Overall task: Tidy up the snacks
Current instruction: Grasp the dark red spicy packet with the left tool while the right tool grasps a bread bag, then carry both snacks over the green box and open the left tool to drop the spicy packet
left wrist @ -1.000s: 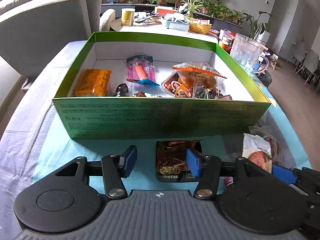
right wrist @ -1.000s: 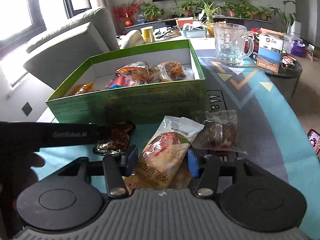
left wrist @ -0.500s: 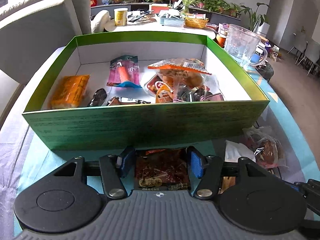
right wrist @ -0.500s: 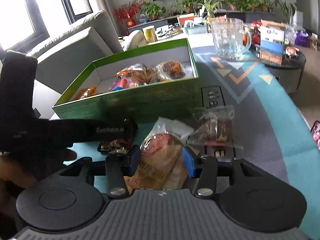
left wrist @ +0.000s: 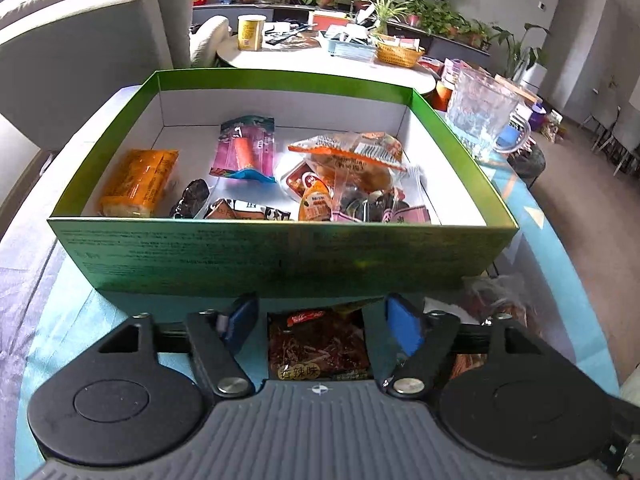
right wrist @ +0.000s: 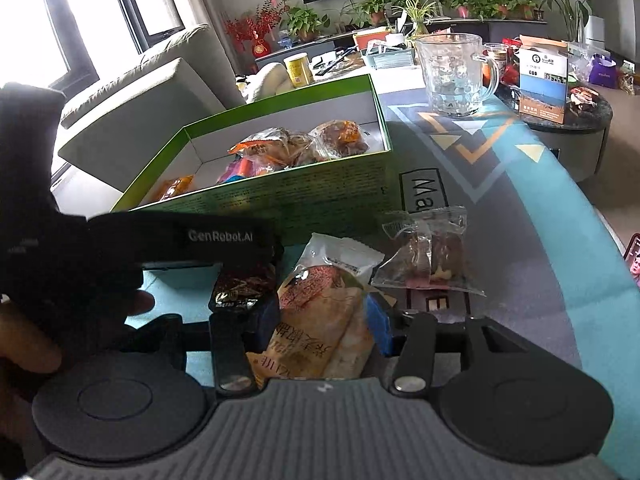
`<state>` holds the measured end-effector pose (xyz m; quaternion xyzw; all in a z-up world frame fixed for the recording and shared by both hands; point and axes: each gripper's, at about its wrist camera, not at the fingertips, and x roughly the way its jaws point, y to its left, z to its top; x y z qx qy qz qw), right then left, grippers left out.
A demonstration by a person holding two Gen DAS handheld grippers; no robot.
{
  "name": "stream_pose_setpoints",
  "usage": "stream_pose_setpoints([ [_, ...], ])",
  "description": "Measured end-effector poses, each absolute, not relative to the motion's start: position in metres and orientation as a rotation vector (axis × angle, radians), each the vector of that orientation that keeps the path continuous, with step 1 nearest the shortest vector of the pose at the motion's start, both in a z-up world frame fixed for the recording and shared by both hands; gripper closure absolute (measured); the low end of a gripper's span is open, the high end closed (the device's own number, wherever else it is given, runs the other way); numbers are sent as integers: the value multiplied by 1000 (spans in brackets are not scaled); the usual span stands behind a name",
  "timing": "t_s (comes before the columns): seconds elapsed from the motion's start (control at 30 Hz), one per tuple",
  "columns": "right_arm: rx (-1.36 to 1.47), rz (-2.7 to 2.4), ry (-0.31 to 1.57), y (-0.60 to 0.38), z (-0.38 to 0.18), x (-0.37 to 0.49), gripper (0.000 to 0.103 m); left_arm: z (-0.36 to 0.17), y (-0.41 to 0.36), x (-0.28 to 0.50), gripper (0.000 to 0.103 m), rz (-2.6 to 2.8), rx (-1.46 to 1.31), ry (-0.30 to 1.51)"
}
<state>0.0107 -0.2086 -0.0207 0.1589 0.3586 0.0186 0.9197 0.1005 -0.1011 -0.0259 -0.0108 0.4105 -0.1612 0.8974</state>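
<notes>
A green box (left wrist: 280,256) with a white inside holds several snack packets. It also shows in the right wrist view (right wrist: 320,196). My left gripper (left wrist: 318,320) stands just in front of the box with a dark red spicy snack packet (left wrist: 318,350) between its blue pads; the jaws look a little wider than the packet. That packet shows in the right wrist view (right wrist: 244,290) too. My right gripper (right wrist: 320,320) is shut on a white and orange snack pack (right wrist: 320,320). A clear bag of dark snacks (right wrist: 430,256) lies to its right.
A glass mug (left wrist: 480,116) stands at the box's far right corner. A round side table (right wrist: 560,108) with a carton is at the right. A grey sofa (left wrist: 80,52) is behind the box on the left. The left gripper's body (right wrist: 120,248) crosses the right wrist view.
My left gripper has moved up to the box's front wall with the red packet between its pads. My right gripper has closed in on the white and orange pack.
</notes>
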Motion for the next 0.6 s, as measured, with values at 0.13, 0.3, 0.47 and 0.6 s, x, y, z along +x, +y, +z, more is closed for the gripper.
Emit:
stream_pose_setpoints([
  [0.13, 321, 38, 737, -206, -21, 10, 67, -29, -110, 107, 32, -290, -35, 880],
  [0.3, 313, 41, 737, -205, -20, 8, 66, -37, -114, 109, 41, -278, -18, 871],
  [0.47, 325, 34, 734, -208, -21, 9, 66, -34, -101, 104, 47, -302, -50, 835],
  [0.6, 328, 34, 734, -207, -21, 9, 66, -21, -90, 92, 47, -331, -27, 763],
])
